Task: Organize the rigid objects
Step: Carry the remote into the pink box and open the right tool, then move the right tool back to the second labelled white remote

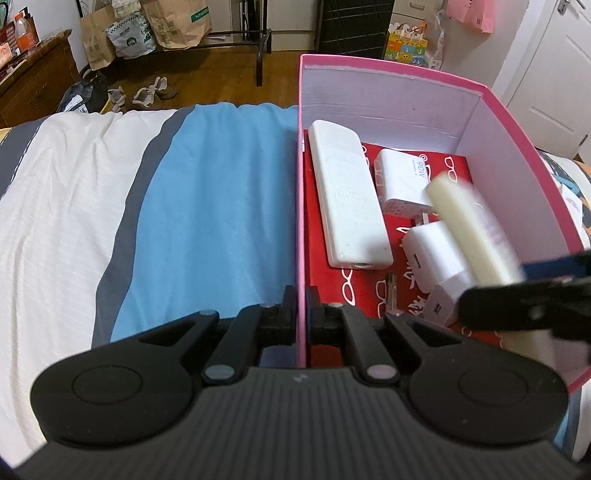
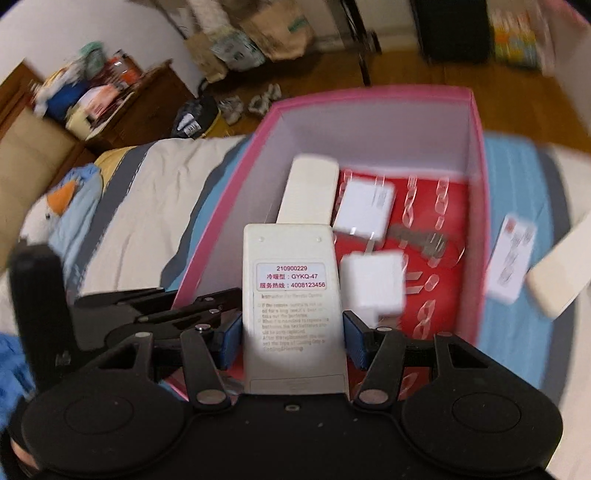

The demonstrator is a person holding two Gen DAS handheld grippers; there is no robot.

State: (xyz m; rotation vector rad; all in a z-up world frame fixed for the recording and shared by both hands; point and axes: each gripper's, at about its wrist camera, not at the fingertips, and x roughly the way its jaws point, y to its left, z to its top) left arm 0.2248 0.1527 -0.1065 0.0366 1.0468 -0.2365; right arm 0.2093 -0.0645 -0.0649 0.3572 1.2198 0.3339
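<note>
We see a bed (image 1: 74, 192) covered by a sheet with white, grey and blue bands, and on it a pink box (image 1: 391, 77) with white inner walls and a red patterned floor. Beyond the bed lie a wooden floor (image 1: 221, 70), paper bags (image 1: 177, 26), shoes (image 1: 151, 94) and a wooden cabinet (image 1: 37, 81). Our left tongs (image 1: 302, 306) are pressed together on the box's left wall. Our right tongs (image 2: 293, 332) pinch a cream remote (image 2: 291, 295) above the box. Inside lie another remote (image 1: 347, 199), white chargers (image 1: 402, 173) and a key (image 2: 421, 238).
</note>
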